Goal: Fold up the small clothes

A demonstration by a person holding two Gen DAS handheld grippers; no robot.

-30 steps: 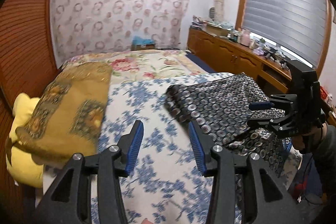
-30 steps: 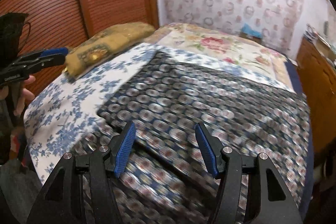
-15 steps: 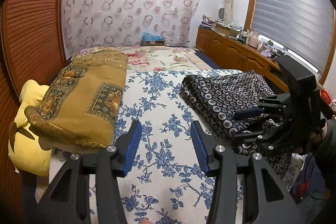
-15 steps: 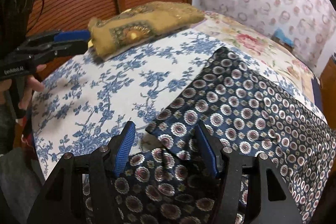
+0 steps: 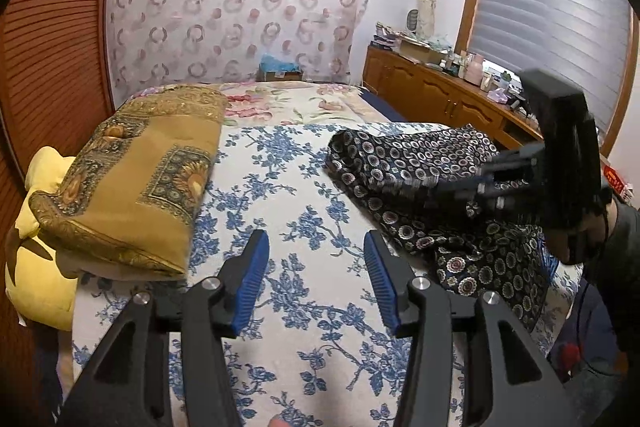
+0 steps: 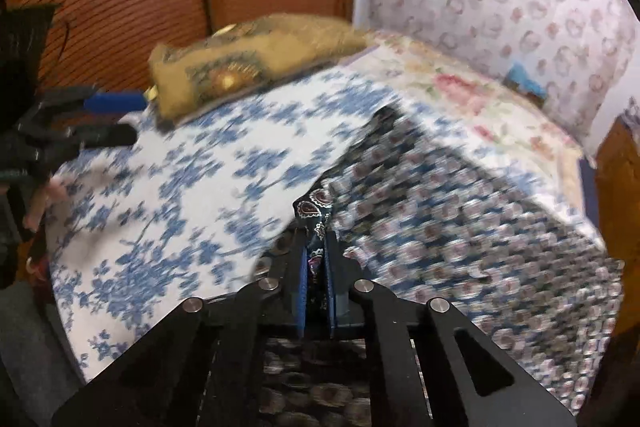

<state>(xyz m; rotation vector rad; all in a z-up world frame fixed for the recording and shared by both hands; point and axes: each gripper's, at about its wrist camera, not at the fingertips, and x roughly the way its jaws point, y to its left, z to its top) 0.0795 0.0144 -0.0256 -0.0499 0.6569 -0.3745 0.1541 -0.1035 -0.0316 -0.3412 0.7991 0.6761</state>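
Lying on the blue-flowered bedspread [image 5: 304, 211], at about 3 o'clock in the left wrist view, a dark patterned garment [image 5: 404, 163] is recorded. Its long axis is seen to run from 10 o'clock to 4 o'clock. The cloth is navy, printed with small pale rings and rosettes, and is rumpled in loose folds. One corner is clamped between the blue pads [image 6: 303, 291] of the right gripper [image 6: 316, 267], whose jaws have just been closing. The left gripper [image 5: 316, 279] is held apart with nothing between its fingers. Much of the garment is blurred in the right wrist view; its near end is cut off.
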